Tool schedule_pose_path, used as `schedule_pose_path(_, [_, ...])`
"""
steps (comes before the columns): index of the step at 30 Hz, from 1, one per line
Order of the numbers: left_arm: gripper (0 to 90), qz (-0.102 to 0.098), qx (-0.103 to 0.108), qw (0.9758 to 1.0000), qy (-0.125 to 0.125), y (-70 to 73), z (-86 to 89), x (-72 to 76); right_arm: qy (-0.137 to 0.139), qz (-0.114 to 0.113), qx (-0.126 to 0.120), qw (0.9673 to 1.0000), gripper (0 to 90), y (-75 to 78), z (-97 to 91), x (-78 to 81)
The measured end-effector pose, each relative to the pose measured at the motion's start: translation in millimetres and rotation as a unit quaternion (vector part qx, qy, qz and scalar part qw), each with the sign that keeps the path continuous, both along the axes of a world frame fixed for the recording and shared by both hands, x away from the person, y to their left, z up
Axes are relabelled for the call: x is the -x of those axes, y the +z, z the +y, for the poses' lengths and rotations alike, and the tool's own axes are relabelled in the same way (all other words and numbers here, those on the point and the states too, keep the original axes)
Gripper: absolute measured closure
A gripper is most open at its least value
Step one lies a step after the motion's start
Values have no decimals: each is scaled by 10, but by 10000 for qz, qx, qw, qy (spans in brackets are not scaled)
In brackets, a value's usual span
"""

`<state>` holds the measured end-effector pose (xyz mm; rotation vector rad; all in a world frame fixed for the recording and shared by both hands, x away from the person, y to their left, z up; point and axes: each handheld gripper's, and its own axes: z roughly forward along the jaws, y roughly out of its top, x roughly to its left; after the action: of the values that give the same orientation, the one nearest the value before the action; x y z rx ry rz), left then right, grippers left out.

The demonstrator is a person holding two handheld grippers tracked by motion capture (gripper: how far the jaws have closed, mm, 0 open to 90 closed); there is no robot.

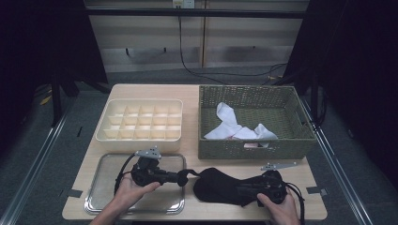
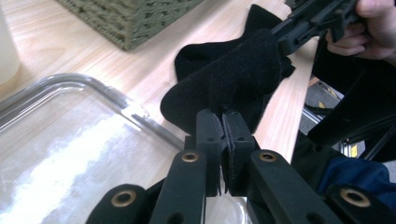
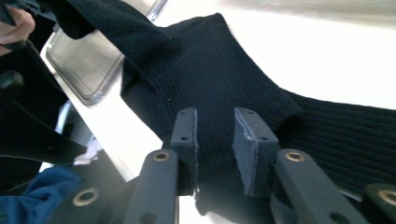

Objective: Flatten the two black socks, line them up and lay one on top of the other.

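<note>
Nearest me, one black sock (image 1: 220,185) flat on the table (image 1: 190,93) edge beside one metal tray (image 1: 101,199). My left gripper (image 2: 222,122) pinches its end; my right gripper (image 3: 215,122) is parted over it, pads clear. Beyond: one wicker basket (image 1: 211,98) holding white cloths (image 1: 230,123), one divided box (image 1: 105,124).

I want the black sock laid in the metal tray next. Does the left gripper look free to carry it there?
Probably yes. The left gripper, shut on the black sock, sits at the edge of the metal tray, nothing between; the right gripper jaws stand open around the sock.
</note>
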<state>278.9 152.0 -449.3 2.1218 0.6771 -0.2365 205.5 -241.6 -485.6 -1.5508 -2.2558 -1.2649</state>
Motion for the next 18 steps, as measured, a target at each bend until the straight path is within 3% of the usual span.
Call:
schedule_pose_path(4, [873, 54, 103, 9999, 43, 40, -6, -33, 110, -73, 46, 9999, 676, -11, 2, 8])
schedule_pose_path(6, [873, 140, 325, 9994, 39, 97, -28, -71, 170, -57, 89, 9998, 668, -34, 19, 9])
schedule_pose_path(10, [874, -1, 470, 9989, 4, 255, -114, -130, 228, -109, 116, 9996, 666, -23, 25, 18])
schedule_pose_path(15, [874, -66, 531, 9986, 8, 347, -208, -182, 403, -212, 74, 9989, 662, 1, 57, 56])
schedule_pose_path(18, [874, -37, 556, 9984, 58, 339, -219, -204, 480, -306, 219, 9981, 627, 6, 74, 72])
